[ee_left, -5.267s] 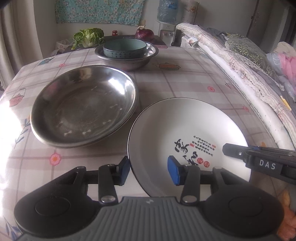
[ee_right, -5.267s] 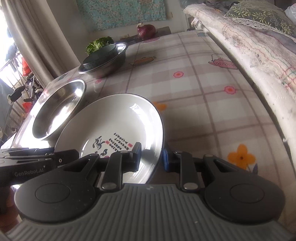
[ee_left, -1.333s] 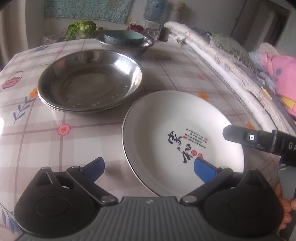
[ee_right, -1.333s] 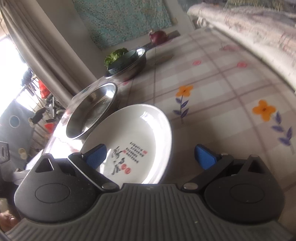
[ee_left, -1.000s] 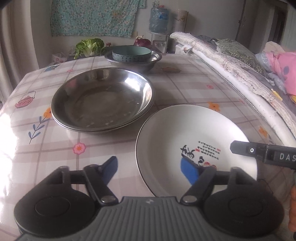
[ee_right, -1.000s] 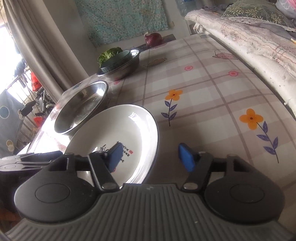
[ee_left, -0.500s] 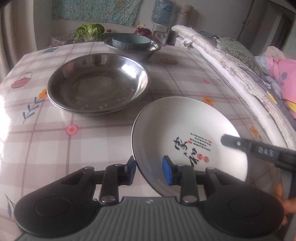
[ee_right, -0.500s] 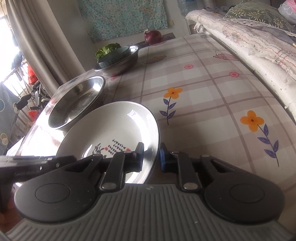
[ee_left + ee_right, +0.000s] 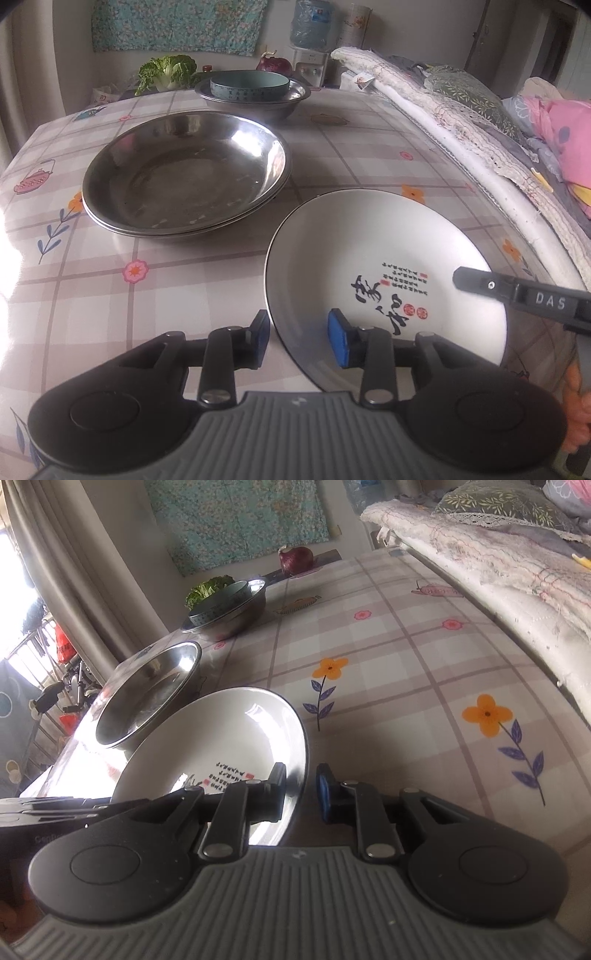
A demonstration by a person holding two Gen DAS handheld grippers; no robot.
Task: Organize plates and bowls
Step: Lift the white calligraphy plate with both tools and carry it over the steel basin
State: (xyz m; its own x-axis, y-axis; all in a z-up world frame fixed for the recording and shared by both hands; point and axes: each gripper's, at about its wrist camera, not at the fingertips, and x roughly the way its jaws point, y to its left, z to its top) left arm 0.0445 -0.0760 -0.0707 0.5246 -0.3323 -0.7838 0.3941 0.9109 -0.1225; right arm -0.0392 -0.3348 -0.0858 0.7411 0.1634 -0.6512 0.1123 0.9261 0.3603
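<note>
A white plate (image 9: 369, 240) with black script lies on the checked tablecloth, near the front. My left gripper (image 9: 299, 339) straddles its near-left rim, one blue pad under the rim and one on the inside; the jaws are opening slightly, with the pads still on the plate. My right gripper (image 9: 301, 790) is shut on the plate's (image 9: 221, 746) right rim, and one of its fingers (image 9: 517, 291) reaches in over the plate in the left wrist view. A wide steel basin (image 9: 184, 170) sits behind the plate. Further back, a teal bowl (image 9: 249, 86) rests inside a steel bowl (image 9: 258, 107).
A cabbage (image 9: 166, 74) and a red onion (image 9: 273, 64) lie at the table's far end. Folded bedding (image 9: 461, 122) runs along the right edge of the table (image 9: 92, 288). A curtain (image 9: 92, 590) hangs on the left.
Both grippers stood wide open around the plate's rim one second ago. They have since closed onto it, the left at the near-left rim and the right at the right rim.
</note>
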